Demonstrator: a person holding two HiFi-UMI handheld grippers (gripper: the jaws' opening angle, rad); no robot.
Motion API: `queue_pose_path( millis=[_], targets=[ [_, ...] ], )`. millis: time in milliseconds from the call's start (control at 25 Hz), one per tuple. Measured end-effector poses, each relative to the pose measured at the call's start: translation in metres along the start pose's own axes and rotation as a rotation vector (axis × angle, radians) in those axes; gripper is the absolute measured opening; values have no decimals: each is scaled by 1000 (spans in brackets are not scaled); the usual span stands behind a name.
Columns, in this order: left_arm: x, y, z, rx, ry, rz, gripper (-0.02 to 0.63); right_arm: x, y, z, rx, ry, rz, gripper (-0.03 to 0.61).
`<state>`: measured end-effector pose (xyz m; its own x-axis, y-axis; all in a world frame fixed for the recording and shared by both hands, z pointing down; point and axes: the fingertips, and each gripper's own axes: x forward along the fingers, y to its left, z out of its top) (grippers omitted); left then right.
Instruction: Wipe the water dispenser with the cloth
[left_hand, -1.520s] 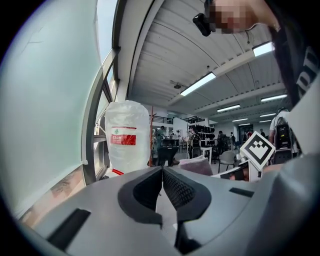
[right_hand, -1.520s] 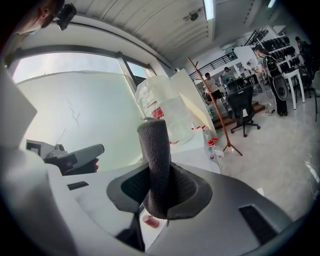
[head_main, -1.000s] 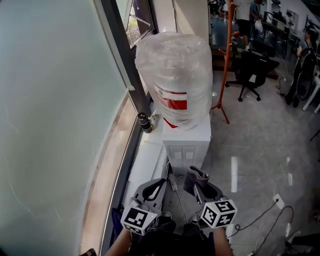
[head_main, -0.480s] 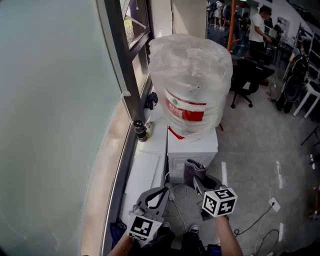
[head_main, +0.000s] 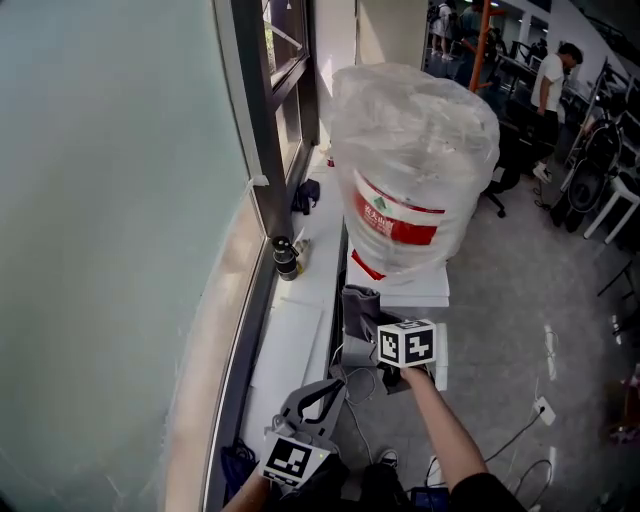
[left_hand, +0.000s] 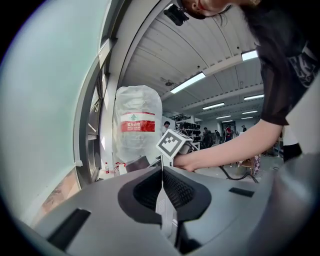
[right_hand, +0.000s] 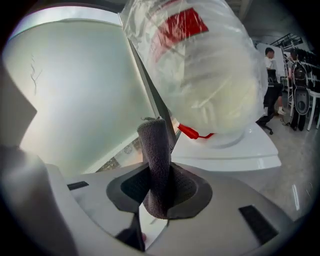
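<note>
**Cloth held at the dispenser's front corner**

The dark grey cloth (head_main: 360, 308) stands up as a rolled bundle between the jaws of the right gripper (head_main: 364, 330), which are clamped on its lower part. In the right gripper view the cloth (right_hand: 156, 160) rises upright out of the gripper (right_hand: 159, 186), its top end free. It sits just beside the left front corner of the water dispenser (head_main: 412, 290); I cannot tell whether it touches the white casing.

The dispenser is a white box, and the right gripper view shows its flat top (right_hand: 227, 150) just beyond the cloth. On it stands a large water bottle (head_main: 415, 165) wrapped in clear plastic, with a red and white label round its middle.

The left gripper (head_main: 322, 388) is lower and nearer the person, well apart from the dispenser. In its own view the jaws (left_hand: 162, 176) are pressed together with nothing between them, and the bottle (left_hand: 138, 120) and the right gripper's marker cube (left_hand: 173, 144) show beyond.

Left of the dispenser a white window sill (head_main: 300, 320) runs along a tall window (head_main: 120, 220). A small dark bottle (head_main: 285, 258) stands on the sill by the frame. Cables (head_main: 352, 385) lie on the floor (head_main: 520, 310) below the dispenser. Far back, a person (head_main: 550, 75) stands among office chairs.
</note>
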<state>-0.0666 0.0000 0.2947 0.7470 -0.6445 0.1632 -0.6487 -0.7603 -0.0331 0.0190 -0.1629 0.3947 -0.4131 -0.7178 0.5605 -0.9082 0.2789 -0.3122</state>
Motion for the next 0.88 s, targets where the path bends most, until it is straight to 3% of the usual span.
queue_pose_path(
  millis=[360,560,880],
  targets=[
    [-2,18,-16,-21,15,10,21,32,-52,-23,116,96,-102,104],
    [5,12,-16,-18,17,-12,21,9,-88,-23,152,79,-150,104],
    [20,-4,-19,-18,28,-56,21,-48,-175,-29,217,36,-295,104]
  ],
)
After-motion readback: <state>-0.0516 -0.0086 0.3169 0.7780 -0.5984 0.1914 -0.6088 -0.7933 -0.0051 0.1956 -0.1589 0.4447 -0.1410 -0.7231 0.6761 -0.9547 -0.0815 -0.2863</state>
